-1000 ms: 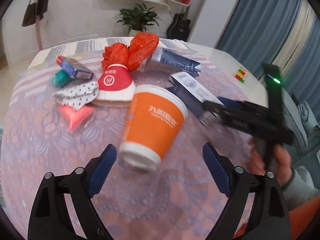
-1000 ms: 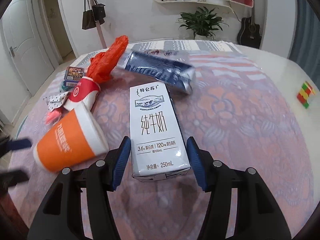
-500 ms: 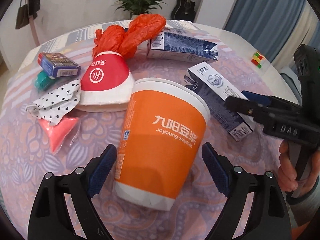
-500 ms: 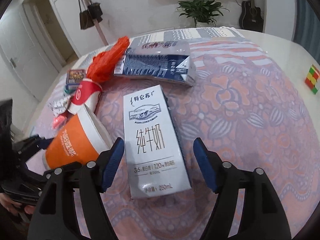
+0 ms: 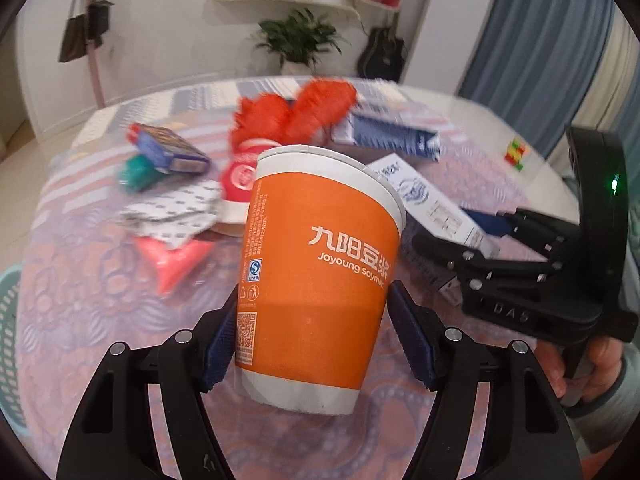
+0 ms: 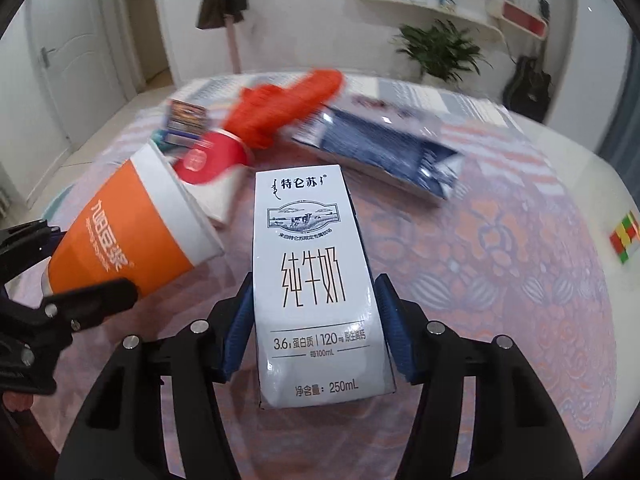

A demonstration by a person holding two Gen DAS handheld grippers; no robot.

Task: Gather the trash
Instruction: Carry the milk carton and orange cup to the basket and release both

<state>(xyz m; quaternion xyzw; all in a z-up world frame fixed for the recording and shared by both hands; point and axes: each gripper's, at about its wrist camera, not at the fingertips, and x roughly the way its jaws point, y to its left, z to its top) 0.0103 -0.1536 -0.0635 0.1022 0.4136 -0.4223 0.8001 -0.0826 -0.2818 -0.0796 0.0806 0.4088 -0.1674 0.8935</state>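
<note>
Left gripper (image 5: 312,332) clamps the tilted orange cup (image 5: 320,264); right gripper (image 6: 316,320) clamps the milk carton (image 6: 312,280)

Orange paper cup (image 5: 320,268) with white rim and lettering; white milk carton (image 6: 316,280); dark blue carton (image 6: 384,152); pink-and-lavender floral desk (image 6: 520,272); red-orange bag (image 5: 296,112).

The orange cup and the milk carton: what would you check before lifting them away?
1. Left tongs closed on the orange cup, pads on both sides: ok.
2. Right tongs closed on the milk carton: ok.
3. Cup empty: cannot tell, its opening faces away.
4. Carton clear of the blue carton behind it: ok.
5. Cup and carton apart from each other: ok.
6. Basket at the table's left edge reachable: cannot tell.
</note>
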